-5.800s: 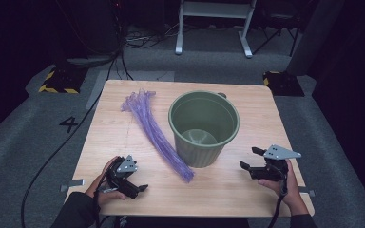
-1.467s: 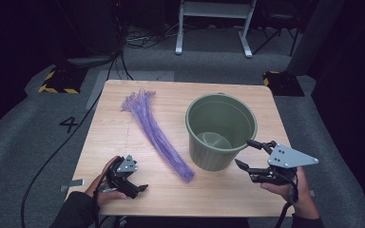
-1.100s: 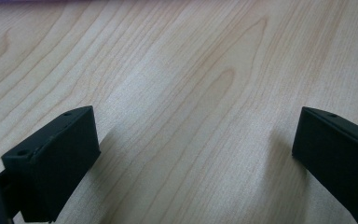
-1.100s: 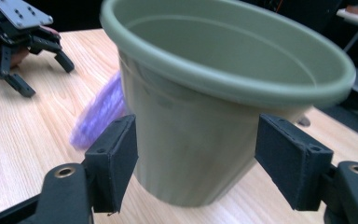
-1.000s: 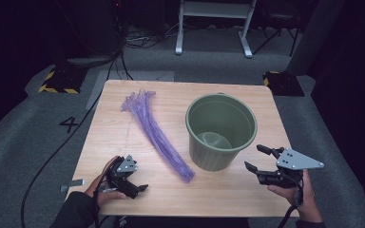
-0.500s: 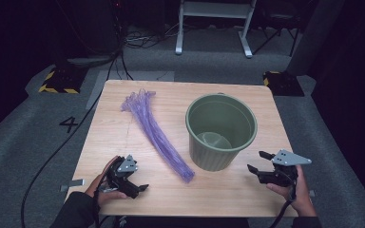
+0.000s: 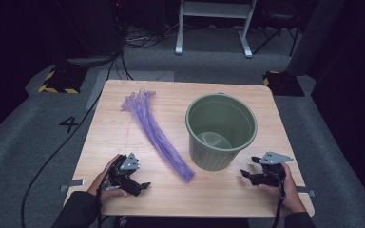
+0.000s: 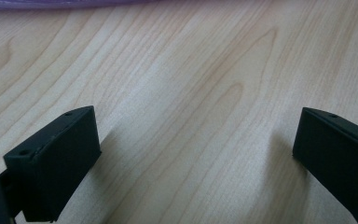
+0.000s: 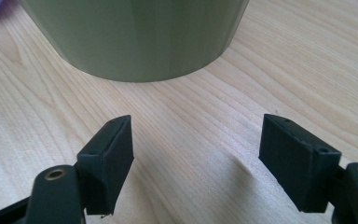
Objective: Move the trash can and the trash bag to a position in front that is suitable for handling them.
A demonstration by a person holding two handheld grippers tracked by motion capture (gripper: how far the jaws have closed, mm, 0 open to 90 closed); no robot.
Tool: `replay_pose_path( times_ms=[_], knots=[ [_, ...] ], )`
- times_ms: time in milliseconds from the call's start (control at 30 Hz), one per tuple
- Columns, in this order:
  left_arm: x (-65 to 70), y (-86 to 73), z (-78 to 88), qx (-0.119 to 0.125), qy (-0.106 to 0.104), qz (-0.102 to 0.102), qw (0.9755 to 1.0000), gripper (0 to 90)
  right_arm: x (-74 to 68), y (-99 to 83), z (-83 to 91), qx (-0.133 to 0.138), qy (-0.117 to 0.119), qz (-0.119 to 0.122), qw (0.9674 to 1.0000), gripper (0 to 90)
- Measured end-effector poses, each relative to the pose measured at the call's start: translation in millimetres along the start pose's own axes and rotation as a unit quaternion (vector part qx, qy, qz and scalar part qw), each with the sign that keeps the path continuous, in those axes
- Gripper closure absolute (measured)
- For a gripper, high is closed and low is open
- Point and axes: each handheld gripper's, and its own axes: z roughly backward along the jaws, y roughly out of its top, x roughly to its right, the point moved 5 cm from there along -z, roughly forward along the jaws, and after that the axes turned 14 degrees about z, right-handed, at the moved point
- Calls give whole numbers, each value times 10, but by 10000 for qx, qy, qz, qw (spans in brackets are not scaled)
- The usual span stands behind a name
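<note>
We count one green bucket [image 7: 221, 130], standing upright just ahead of the right gripper [image 7: 250, 170]; in the right gripper view its wall rises close in front of the jaws, apart from them. We count one bundle of purple strands [image 7: 156, 134], lying between the two grippers and running away from them, its near end closer to the left gripper [image 7: 141, 186]; how many strands it holds we cannot tell. We count two grippers, one in each hand, each with two black jaws standing apart with nothing between them. We count one wooden table [image 7: 123, 95] under both. Beyond the table, far from either gripper, we count one white stand [image 7: 214, 21].
</note>
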Motion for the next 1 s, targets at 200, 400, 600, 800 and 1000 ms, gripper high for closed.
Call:
replay_pose_path(
  times_ms=[200, 400, 600, 800, 1000],
  knots=[
    [-32, 50, 5, 72, 35, 52, 10000, 139, 9, -41, -54, -40, -17, 3, 10000, 263],
    [-53, 88, -13, 33, 52, 43, 10000, 157, 26, -53, -64, -13, -11, -57, 10000, 244],
    [-93, 159, 6, 233, 117, 134, 9996, 157, 47, -62, -78, -58, 77, -223, 9997, 226],
    [-101, 285, -1, 398, 226, 143, 9989, 159, 47, -59, -83, -56, 88, -241, 9997, 224],
    [-100, 385, -13, 479, 180, 225, 9984, 158, 45, -58, -84, -60, 75, -250, 9996, 224]
  ],
)
